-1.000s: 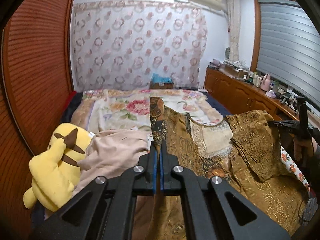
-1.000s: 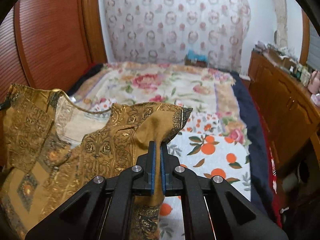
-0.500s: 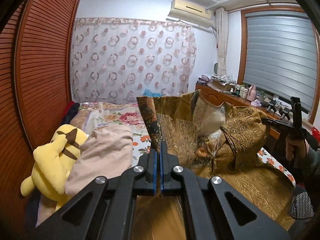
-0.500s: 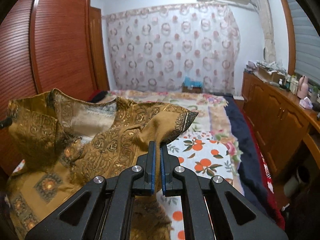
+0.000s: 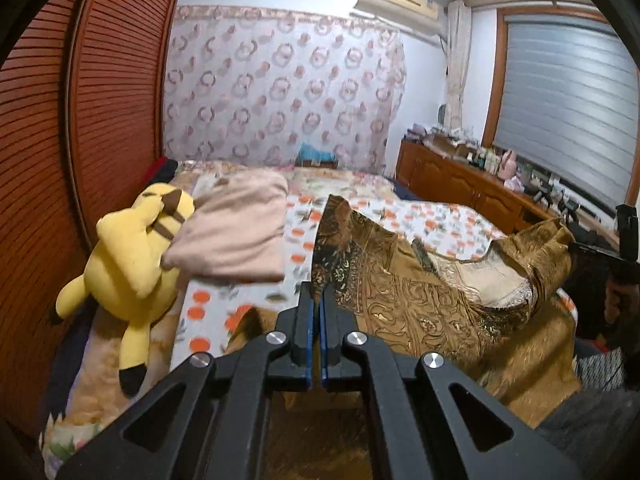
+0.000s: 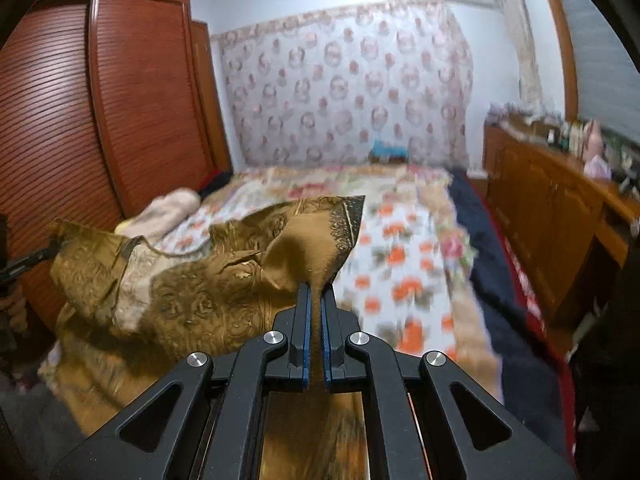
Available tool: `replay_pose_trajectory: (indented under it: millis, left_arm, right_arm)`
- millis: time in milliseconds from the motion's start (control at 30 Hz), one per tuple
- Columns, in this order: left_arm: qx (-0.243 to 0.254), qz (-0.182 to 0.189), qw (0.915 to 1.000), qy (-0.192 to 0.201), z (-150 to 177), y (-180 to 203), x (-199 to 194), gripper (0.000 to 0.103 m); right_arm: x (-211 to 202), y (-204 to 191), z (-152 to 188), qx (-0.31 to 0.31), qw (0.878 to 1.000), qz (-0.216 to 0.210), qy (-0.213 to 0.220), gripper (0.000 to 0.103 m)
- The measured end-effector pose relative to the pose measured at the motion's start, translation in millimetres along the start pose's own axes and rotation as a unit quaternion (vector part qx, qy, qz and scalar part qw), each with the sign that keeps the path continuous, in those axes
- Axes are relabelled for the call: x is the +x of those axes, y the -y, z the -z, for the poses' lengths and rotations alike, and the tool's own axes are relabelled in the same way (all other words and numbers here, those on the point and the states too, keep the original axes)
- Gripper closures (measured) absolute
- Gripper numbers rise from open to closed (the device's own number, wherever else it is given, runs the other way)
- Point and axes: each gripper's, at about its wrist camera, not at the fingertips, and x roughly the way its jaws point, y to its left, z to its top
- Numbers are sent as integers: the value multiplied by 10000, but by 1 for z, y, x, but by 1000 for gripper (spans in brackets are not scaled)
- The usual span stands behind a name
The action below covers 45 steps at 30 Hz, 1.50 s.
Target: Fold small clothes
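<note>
Now, from the left wrist view: left gripper (image 5: 315, 300) clenched on a corner of the golden-brown patterned brocade garment (image 5: 424, 296), which sags from lower centre toward the right edge, where the right gripper (image 5: 576, 245) pinches the other corner. Compared with half a second ago, sits lower over the orange-print bed sheet (image 5: 432, 216), neckline slack rather than bunched up high. Yellow plush toy (image 5: 132, 256) and folded beige cloth (image 5: 236, 232) lie at left.

From the right wrist view: right gripper (image 6: 316, 294) clamped on the garment (image 6: 200, 296), a sleeve corner poking up past the fingers (image 6: 304, 320). Spread out leftward, lower hem apparently draped on the bed (image 6: 400, 264). Probably being laid flat before the first fold.
</note>
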Motion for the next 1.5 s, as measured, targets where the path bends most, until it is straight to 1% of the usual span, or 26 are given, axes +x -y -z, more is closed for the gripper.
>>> replay_pose_trajectory:
  millis: [33, 100, 200, 233, 267, 300, 333, 367, 433, 500, 600, 667, 800, 933, 1067, 1233, 1333, 1400, 1500]
  left_arm:
    - [-10, 21, 10000, -44, 1, -1, 2, 103]
    - [-74, 78, 9998, -141, 5, -4, 3, 99]
    - [-83, 16, 10000, -42, 5, -9, -4, 97]
    - [-95, 44, 9999, 15, 5, -13, -8, 92]
    - [-109, 37, 9999, 75, 5, -16, -13, 80]
    - [-106, -22, 9999, 127, 4, -18, -16, 74]
    - [-93, -45, 9999, 124, 3, -20, -16, 63]
    - [-59, -47, 9999, 79, 1, -21, -14, 59]
    - [42, -97, 9999, -71, -3, -24, -5, 54]
    - [74, -272, 9995, -158, -3, -30, 7, 54]
    - [-55, -600, 9975, -364, -2, -45, 29, 54]
    - [-131, -748, 9959, -499, 2, -55, 41, 54]
    - [-179, -870, 9931, -772, 12, -67, 66, 54]
    - [-187, -876, 9911, -982, 21, -72, 82, 54]
    - [-179, -779, 9904, -1127, 27, -68, 89, 54]
    - [-21, -655, 9896, -1277, 30, -58, 92, 54]
    - [38, -642, 9893, -1311, 30, -53, 94, 54]
    - [63, -639, 9890, -1333, 31, -52, 95, 54]
    - [112, -647, 9879, -1405, 34, -50, 97, 54]
  right_arm:
    - [-2, 1, 6, 4, 9999, 134, -59, 97]
    - [-3, 7, 10, 75, 9997, 217, -100, 96]
    - [-8, 19, 5, 198, 9991, 372, 48, 91]
    - [-9, 20, 4, 178, 9988, 442, 93, 89]
    - [-9, 20, 0, 103, 9984, 529, 143, 88]
    - [-8, 20, -1, 45, 9983, 557, 168, 87]
    - [-4, 21, -3, -7, 9983, 562, 160, 85]
    - [2, 22, -4, -30, 9984, 559, 119, 83]
    - [18, 26, -5, -48, 9986, 531, -3, 78]
    - [34, 29, -5, -69, 9987, 487, -124, 76]
    - [55, 31, -1, -46, 9983, 478, -323, 75]
    - [69, 34, 4, 15, 9977, 459, -491, 75]
    - [80, 35, 14, 16, 9964, 451, -724, 74]
    - [83, 38, 21, 56, 9951, 441, -877, 71]
    - [88, 38, 28, 97, 9938, 329, -1056, 68]
    - [92, 30, 26, 40, 9938, 183, -1093, 66]
    - [95, 23, 23, -68, 9935, 125, -1130, 66]
    - [96, 19, 23, -124, 9929, 168, -1172, 65]
    - [97, 21, 26, -133, 9911, 385, -1265, 59]
